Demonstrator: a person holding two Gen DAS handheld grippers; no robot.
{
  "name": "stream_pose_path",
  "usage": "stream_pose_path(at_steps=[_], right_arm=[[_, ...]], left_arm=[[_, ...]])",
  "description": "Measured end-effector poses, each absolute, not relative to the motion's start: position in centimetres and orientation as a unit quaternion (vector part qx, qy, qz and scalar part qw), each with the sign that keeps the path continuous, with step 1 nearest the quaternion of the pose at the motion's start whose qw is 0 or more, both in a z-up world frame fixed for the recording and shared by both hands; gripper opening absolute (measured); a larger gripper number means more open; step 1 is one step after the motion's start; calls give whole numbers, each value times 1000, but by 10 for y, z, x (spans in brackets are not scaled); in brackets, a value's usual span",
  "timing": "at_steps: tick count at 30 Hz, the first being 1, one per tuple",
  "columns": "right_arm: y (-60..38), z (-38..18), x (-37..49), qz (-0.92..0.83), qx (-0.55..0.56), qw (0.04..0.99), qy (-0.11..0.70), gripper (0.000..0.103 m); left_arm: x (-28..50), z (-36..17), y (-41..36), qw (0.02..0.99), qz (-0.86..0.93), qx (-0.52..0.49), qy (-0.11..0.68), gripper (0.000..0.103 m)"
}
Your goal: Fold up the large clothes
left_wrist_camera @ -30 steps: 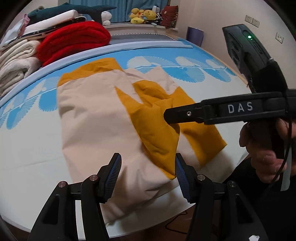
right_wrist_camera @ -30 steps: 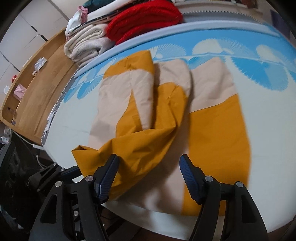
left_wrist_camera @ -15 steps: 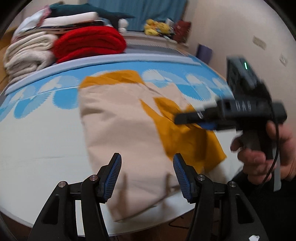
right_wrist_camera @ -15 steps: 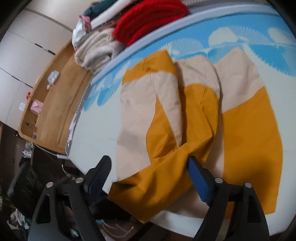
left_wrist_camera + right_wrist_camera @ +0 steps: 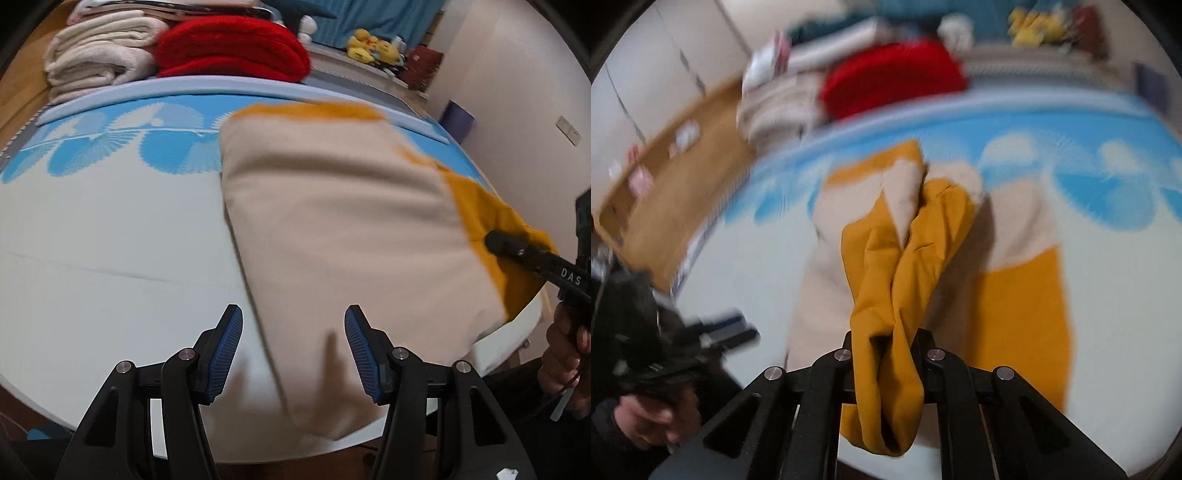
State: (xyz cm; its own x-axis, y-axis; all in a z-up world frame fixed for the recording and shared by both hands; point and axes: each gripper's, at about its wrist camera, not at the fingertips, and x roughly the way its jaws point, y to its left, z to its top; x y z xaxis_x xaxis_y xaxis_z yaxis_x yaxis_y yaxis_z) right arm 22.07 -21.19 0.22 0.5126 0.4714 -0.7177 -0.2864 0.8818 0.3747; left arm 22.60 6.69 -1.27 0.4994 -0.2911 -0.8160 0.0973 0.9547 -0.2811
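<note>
- Over the near edge of the bed, we see the left gripper (image 5: 293, 350) angled down, its blue pads (image 5: 360, 350) standing apart with nothing pressed between them; the cream edge of the garment (image 5: 332, 229) lies on the bed below the gap.
- In the right wrist view, the right gripper (image 5: 884, 345) has just clamped: its jaws have been closing, and a bunched mustard fold of the garment (image 5: 886, 295) is pinched between them, the loose end hanging below the linkage.
- From the left wrist view we note the right gripper (image 5: 532, 254) at the far right, its black arm marked "DAS" lying over the mustard part, with the person's right hand (image 5: 565, 362) gripping the handle below.
- In the right wrist view the left hand (image 5: 646, 417) shows at lower left, blurred, around its own tool.
- The garment, cream and mustard, lies spread on the bed (image 5: 92, 240), reaching the near edge; the held fold rises off the rest.
- The bed cover is white near us, with a blue fan pattern further back.
- Beyond the bed: a folded red blanket (image 5: 232, 48) beside stacked cream towels (image 5: 96, 59); yellow plush toys (image 5: 369, 48) by a blue curtain.
- A wooden shelf (image 5: 672, 184) at left holds small items, too blurred for us to name.
</note>
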Motion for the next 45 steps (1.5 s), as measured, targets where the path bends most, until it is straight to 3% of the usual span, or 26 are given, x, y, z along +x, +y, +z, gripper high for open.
stream_pose_path(at_steps=[4, 7, 10, 12, 14, 20, 22, 28, 34, 37, 45], right_arm=[[-272, -37, 211, 107, 124, 850, 501, 10], [-290, -84, 212, 66, 111, 814, 567, 11], [-299, -115, 218, 61, 127, 794, 592, 19], [-304, -122, 216, 41, 137, 793, 593, 47], [-314, -123, 215, 10, 140, 792, 594, 68], [-335, -100, 191, -49, 88, 803, 587, 70], [-337, -86, 177, -86, 31, 818, 568, 70], [-336, -42, 127, -90, 32, 866, 492, 70], [-296, 20, 64, -36, 20, 923, 382, 73], [-275, 37, 37, -26, 12, 935, 354, 80], [-218, 33, 29, 15, -69, 933, 353, 82]], left_arm=[[235, -34, 35, 831, -157, -87, 526, 54], [241, -68, 12, 802, -160, -50, 573, 60], [241, -78, 10, 801, -140, -35, 581, 64], [239, -76, 15, 798, -137, -45, 585, 64], [233, -74, 18, 800, -132, -43, 584, 64], [210, -56, 13, 828, -93, 27, 552, 70], [200, -47, 13, 839, -80, 35, 536, 80], [151, -22, 11, 866, -45, 5, 499, 93], [97, 7, 1, 888, -19, -26, 459, 94], [77, 18, -7, 897, -22, -38, 440, 94], [82, 14, -13, 900, -26, -44, 433, 94]])
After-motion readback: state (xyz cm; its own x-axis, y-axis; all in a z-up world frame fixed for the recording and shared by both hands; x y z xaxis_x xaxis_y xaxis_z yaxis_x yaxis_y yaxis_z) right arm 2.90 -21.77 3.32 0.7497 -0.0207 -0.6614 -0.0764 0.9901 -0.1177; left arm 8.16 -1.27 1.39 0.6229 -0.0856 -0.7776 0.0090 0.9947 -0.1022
